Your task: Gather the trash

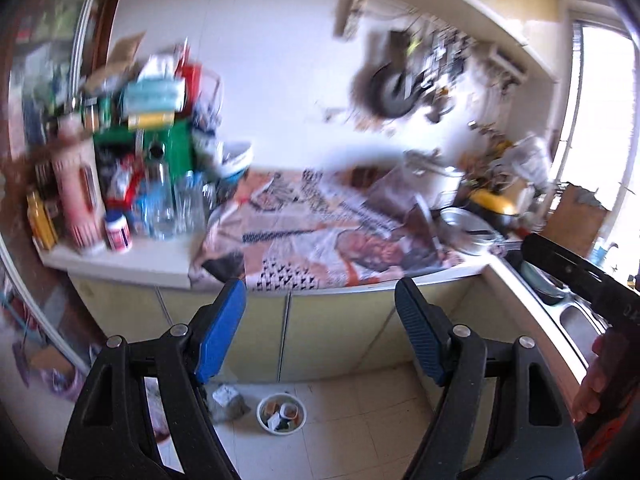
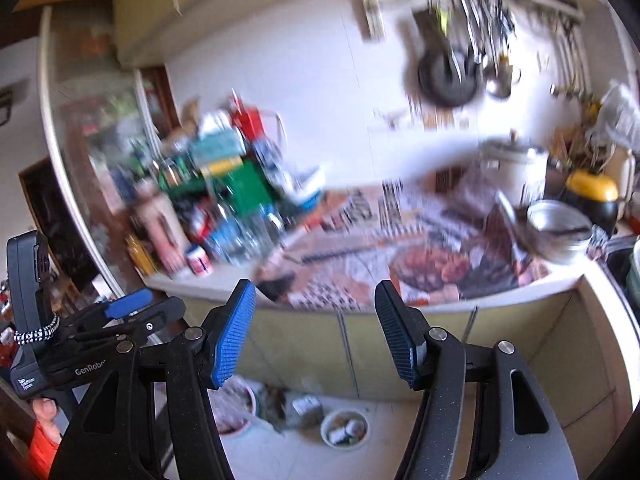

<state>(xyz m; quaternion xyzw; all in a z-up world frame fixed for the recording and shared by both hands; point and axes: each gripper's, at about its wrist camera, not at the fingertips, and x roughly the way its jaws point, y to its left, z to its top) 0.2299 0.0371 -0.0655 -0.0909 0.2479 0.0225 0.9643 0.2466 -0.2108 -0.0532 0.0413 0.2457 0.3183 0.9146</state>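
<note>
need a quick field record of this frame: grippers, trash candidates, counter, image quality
left gripper: open, holds nothing, aimed at the cabinet doors
right gripper: open, holds nothing
trash on floor: white bowl full of scraps, crumpled wrapper beside it
counter: patterned newspaper spread over it, clear bottles and boxes at left, metal pot at right
wall: dark pan hanging
image quality: heavy motion blur, small items unclear

Bowl (image 1: 281,414) on floor (image 1: 360,420) below counter (image 1: 132,260).
</note>
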